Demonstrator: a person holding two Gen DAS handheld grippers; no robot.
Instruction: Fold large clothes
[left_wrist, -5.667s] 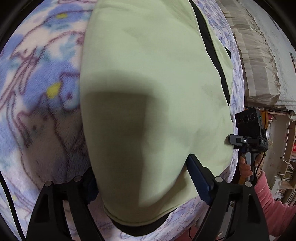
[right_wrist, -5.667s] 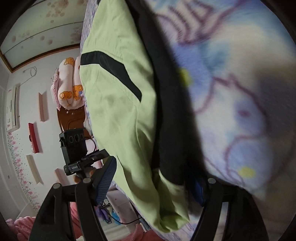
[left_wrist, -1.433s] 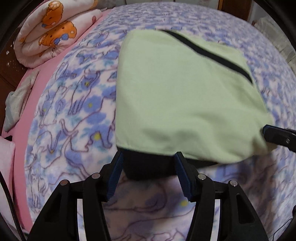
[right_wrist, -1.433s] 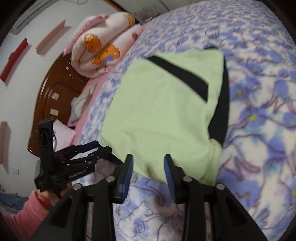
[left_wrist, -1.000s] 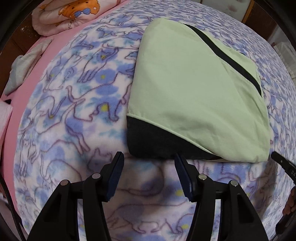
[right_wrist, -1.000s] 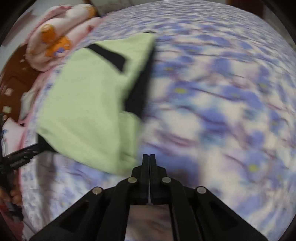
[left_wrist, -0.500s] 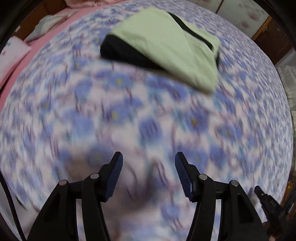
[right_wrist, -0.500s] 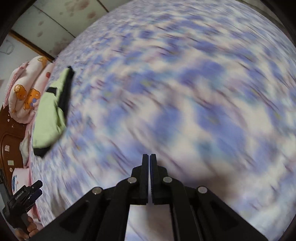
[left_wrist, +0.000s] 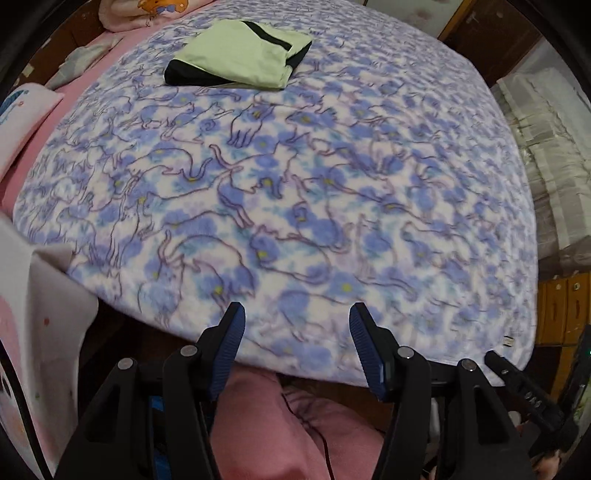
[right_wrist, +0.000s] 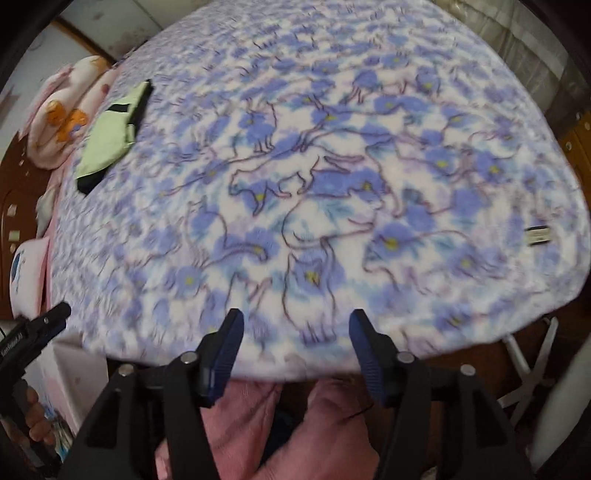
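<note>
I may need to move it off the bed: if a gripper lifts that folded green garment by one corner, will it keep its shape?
Probably not. The folded green garment looks like thin, soft cloth lying flat on the fleece blanket, so it would likely droop and unfold. Its layers appear loose, with the black lining showing at the edges. It seems light, and pushing may bunch it.

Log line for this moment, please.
garment: green garment folded, far side of blanket | left gripper: open, empty | right gripper: opening, empty
</note>
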